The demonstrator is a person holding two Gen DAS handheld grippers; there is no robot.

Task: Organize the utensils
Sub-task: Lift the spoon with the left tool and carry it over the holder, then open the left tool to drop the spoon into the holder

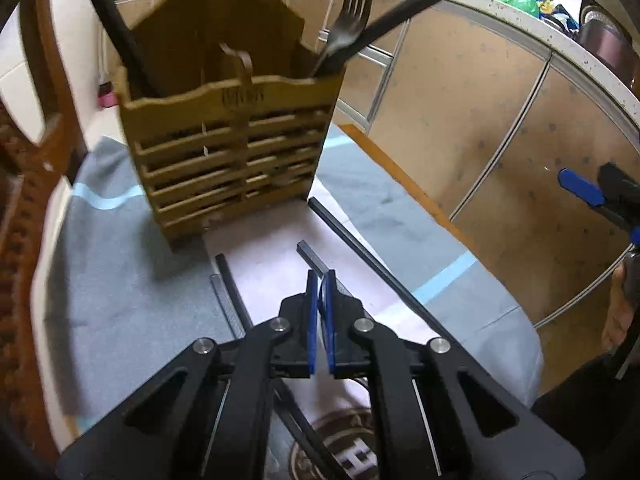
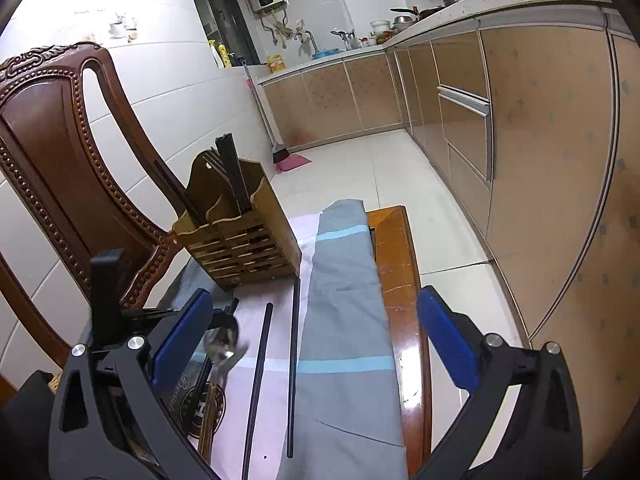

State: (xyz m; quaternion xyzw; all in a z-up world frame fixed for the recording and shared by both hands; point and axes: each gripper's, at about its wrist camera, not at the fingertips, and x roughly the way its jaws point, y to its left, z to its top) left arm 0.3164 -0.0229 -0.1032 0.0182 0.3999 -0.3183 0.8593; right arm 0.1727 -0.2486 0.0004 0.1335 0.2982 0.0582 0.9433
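Note:
A wooden slatted utensil holder stands on the cloth-covered table; it also shows in the right wrist view. It holds a fork and black chopsticks. Loose black chopsticks lie on the cloth in front of it, seen also in the right wrist view. My left gripper has its blue pads nearly together just above a chopstick end; whether it grips it is unclear. My right gripper is wide open and empty above the table. A spoon lies by its left finger.
A carved wooden chair stands left of the table. The grey and pink cloth covers the wooden table, whose right edge is bare. Kitchen cabinets run along the right. My right gripper shows at the left wrist view's right edge.

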